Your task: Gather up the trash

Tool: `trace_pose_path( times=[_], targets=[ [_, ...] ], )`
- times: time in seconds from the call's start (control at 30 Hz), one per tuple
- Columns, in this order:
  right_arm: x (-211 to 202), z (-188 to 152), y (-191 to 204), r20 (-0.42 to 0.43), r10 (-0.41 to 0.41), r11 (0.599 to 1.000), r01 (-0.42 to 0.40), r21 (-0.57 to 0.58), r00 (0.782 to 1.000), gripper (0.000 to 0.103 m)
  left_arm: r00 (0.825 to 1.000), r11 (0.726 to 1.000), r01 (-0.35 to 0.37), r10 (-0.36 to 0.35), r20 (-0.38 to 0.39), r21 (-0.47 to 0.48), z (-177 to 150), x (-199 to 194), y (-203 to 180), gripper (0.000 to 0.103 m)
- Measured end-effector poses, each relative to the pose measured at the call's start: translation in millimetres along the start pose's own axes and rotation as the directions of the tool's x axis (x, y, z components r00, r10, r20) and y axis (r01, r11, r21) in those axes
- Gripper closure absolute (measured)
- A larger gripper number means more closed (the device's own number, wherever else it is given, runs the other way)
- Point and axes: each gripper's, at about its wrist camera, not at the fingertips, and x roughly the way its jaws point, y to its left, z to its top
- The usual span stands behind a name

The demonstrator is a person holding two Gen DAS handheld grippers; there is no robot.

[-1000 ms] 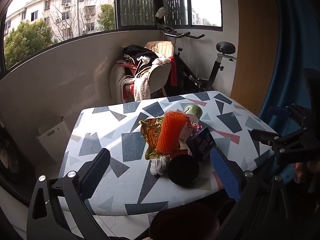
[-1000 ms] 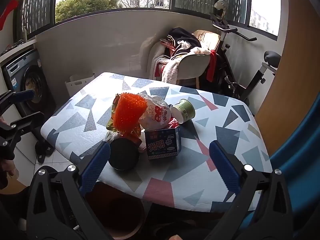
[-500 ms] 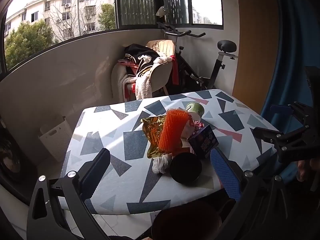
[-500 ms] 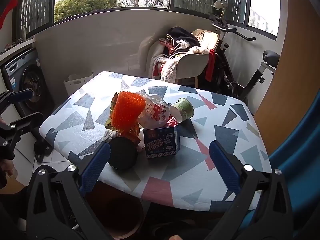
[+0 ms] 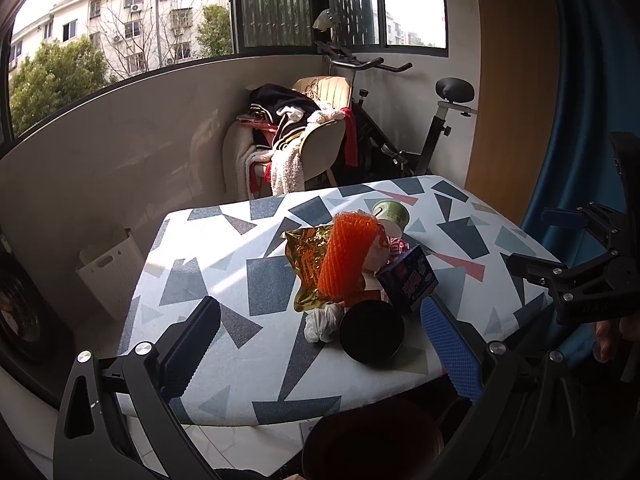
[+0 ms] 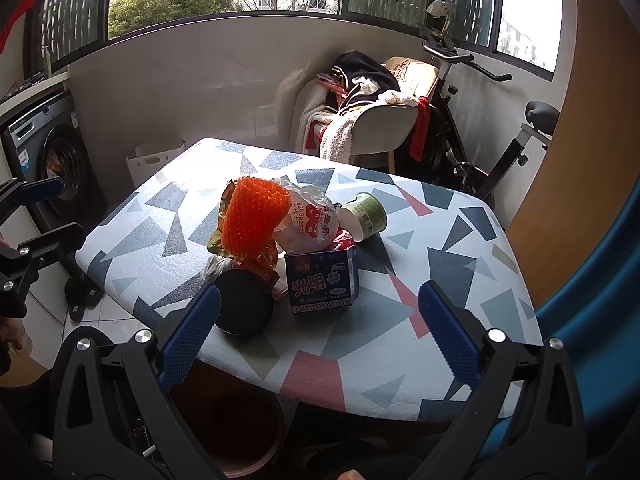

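Note:
A heap of trash lies on the patterned table (image 6: 400, 320): an orange foam net (image 6: 254, 216), a gold foil wrapper (image 5: 306, 258), a printed plastic bag (image 6: 310, 220), a green paper cup (image 6: 366, 214) on its side, a blue carton (image 6: 322, 282), a black round lid (image 6: 242, 302) and a small white wad (image 5: 320, 320). Both grippers are open, empty and held back off the table's near edge: the left gripper (image 5: 320, 346), the right gripper (image 6: 316, 334). A brown bin (image 6: 236, 420) stands on the floor below the edge.
A chair piled with clothes (image 6: 360, 108) and an exercise bike (image 6: 480, 128) stand behind the table. A washing machine (image 6: 52, 156) and a white basket (image 6: 152, 160) are at the left. A blue curtain (image 6: 600, 320) hangs at the right.
Both grippers have drawn slightly back and up from the table. The trash has not moved and both stay open.

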Motion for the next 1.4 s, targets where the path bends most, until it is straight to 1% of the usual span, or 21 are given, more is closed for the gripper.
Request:
trace_pose_path(
  times=[0.8, 1.4],
  targets=[
    [2, -2, 2, -0.005, -0.012, 1.0, 0.012, -0.016, 1.0, 0.006, 1.0, 1.0, 0.003, -0.003, -0.016, -0.002, -12, 3, -1, 0.005],
    [3, -4, 2, -0.008, -0.014, 1.0, 0.014, -0.017, 1.0, 0.006, 1.0, 1.0, 0.003, -0.003, -0.016, -0.003, -10, 4, -1, 0.005]
  ],
)
